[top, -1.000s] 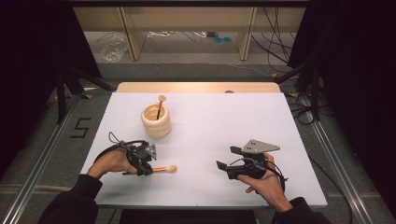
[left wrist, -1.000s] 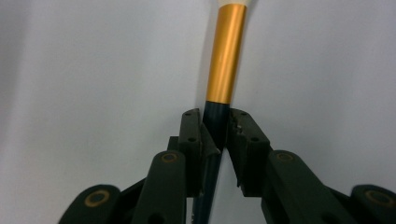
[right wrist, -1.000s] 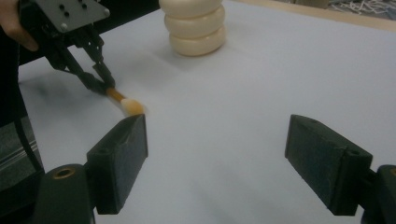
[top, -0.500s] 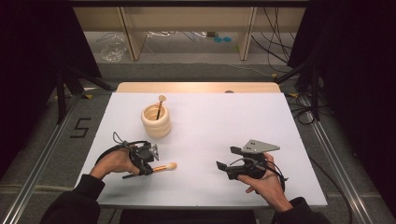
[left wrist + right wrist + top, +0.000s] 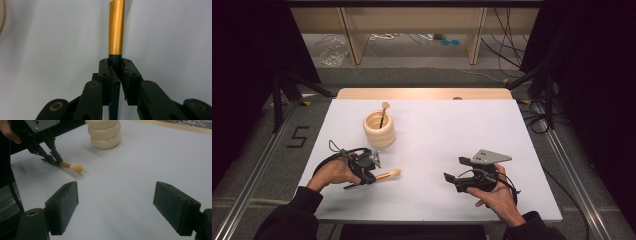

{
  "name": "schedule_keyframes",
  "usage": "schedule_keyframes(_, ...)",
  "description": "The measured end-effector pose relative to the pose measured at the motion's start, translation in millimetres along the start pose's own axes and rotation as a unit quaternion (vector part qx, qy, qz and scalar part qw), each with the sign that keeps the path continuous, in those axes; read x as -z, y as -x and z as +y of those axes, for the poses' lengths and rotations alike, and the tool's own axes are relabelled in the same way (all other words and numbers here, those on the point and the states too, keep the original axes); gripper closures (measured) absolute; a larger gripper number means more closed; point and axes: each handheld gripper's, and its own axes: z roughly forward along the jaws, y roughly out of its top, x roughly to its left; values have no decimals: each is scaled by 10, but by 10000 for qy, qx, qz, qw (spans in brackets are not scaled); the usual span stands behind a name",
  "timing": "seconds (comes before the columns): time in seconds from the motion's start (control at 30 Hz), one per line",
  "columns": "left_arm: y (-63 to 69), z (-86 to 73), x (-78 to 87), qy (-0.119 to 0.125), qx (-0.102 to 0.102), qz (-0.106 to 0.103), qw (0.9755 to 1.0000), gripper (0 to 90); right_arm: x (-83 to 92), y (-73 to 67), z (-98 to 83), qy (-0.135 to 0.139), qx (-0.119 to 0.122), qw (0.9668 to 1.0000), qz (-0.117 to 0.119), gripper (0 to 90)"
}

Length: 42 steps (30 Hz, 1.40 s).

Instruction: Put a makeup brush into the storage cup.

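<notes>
Nothing shifted since earlier: left gripper [image 5: 115, 65] clamped on brush [image 5: 116, 27], handle pointing straight ahead; right gripper [image 5: 115, 205] wide open, empty.

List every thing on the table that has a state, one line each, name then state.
left gripper: shut on the brush's dark handle.
right gripper: open, nothing between its jaws.
makeup brush: held level just over the table, tip pointing away from the left hand.
holder: upright, one brush standing in it.
brush in holder: leaning on the rim, head up.
</notes>
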Motion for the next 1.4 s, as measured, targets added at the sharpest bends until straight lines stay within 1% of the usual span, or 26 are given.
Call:
schedule_keyframes(0.13, -30, -16, 46, 175, 100, 93, 9998, 788, -1, -2, -2, 22, -11, 10000, -42, 209)
schedule_keyframes(0.17, -26, -20, 55, 367, 228, 102, 9990, 788, -2, -2, -2, 21, -12, 10000, -46, 208)
schedule_keyframes(0.2, -28, -21, 68, 398, 245, 76, 9989, 788, -1, -1, -3, 21, -15, 10000, -47, 208)
schedule_keyframes(0.23, -24, -25, 85, 541, 327, 114, 9979, 788, -1, -1, -3, 21, -16, 10000, -50, 209)
schedule_keyframes(0.27, -37, -26, 109, 582, 319, 136, 9977, 789, 0, -1, -2, 25, -16, 10000, -53, 208)
schedule_keyframes(0.33, -39, -32, 141, 739, 457, 138, 9961, 788, 0, 0, -3, 32, -20, 10000, -46, 208)
schedule_keyframes(0.4, -59, -41, 190, 960, 535, 182, 9938, 788, 1, 1, -2, 36, -19, 10000, -49, 208)
schedule_keyframes(0.5, -99, -62, 266, 1156, 568, 213, 9914, 788, 0, 1, -2, 34, -16, 10000, -52, 207)
schedule_keyframes(0.53, -86, -63, 260, 1340, 751, 192, 9880, 788, 1, 2, -2, 30, -15, 10000, -51, 208)
schedule_keyframes(0.7, -139, -93, 339, 1547, 862, 289, 9838, 788, 3, 9, -1, 22, -11, 10000, -34, 207)
schedule_keyframes(0.73, -140, -96, 348, 1639, 934, 359, 9814, 788, 5, 8, -1, 28, -26, 10000, -36, 207)
schedule_keyframes(0.77, -156, -103, 368, 1627, 887, 393, 9819, 788, 7, 6, -1, 20, -54, 10000, -27, 207)
schedule_keyframes(0.83, -172, -113, 401, 1753, 926, 433, 9792, 788, 2, 8, -3, 14, -19, 10000, -31, 206)
schedule_keyframes(0.87, -174, -116, 403, 1922, 1017, 458, 9750, 788, 3, 7, -2, 6, -13, 10000, -33, 206)
schedule_keyframes(0.9, -184, -121, 427, 1931, 1036, 457, 9746, 788, 2, 7, -2, 7, -12, 10000, -33, 206)
schedule_keyframes(0.93, -184, -121, 437, 2076, 1149, 493, 9702, 788, 1, 9, -2, 20, -20, 10000, -34, 206)
schedule_keyframes(1.0, -193, -124, 453, 2241, 1270, 442, 9652, 788, -4, 12, -4, 55, -45, 10000, -24, 206)
schedule_keyframes(1.03, -199, -128, 467, 2294, 1285, 478, 9636, 788, -4, 13, -4, 61, -47, 10000, -23, 206)
schedule_keyframes(1.07, -199, -132, 474, 2315, 1350, 484, 9622, 789, -4, 12, -4, 63, -43, 10000, -22, 206)
schedule_keyframes(1.1, -211, -138, 487, 2289, 1287, 514, 9635, 788, -6, 10, -5, 69, -43, 10000, -15, 206)
schedule_keyframes(1.13, -206, -140, 484, 2345, 1374, 472, 9612, 788, 1, 9, -3, 26, -32, 10000, -30, 206)
schedule_keyframes(1.23, -219, -140, 501, 2474, 1460, 555, 9562, 788, -8, 11, -5, 66, -38, 10000, -11, 206)
schedule_keyframes(1.27, -228, -143, 508, 2480, 1471, 515, 9561, 788, -8, 11, -5, 64, -44, 10000, -17, 206)
schedule_keyframes(1.33, -234, -139, 522, 2559, 1557, 560, 9524, 788, -8, 12, -5, 60, -43, 10000, -20, 206)
schedule_keyframes(1.37, -246, -139, 533, 2582, 1494, 572, 9528, 788, -8, 10, -5, 42, -65, 10000, -4, 206)
schedule_keyframes(1.4, -247, -140, 542, 2606, 1505, 612, 9517, 788, 1, 11, -3, -10, -57, 10000, -19, 206)
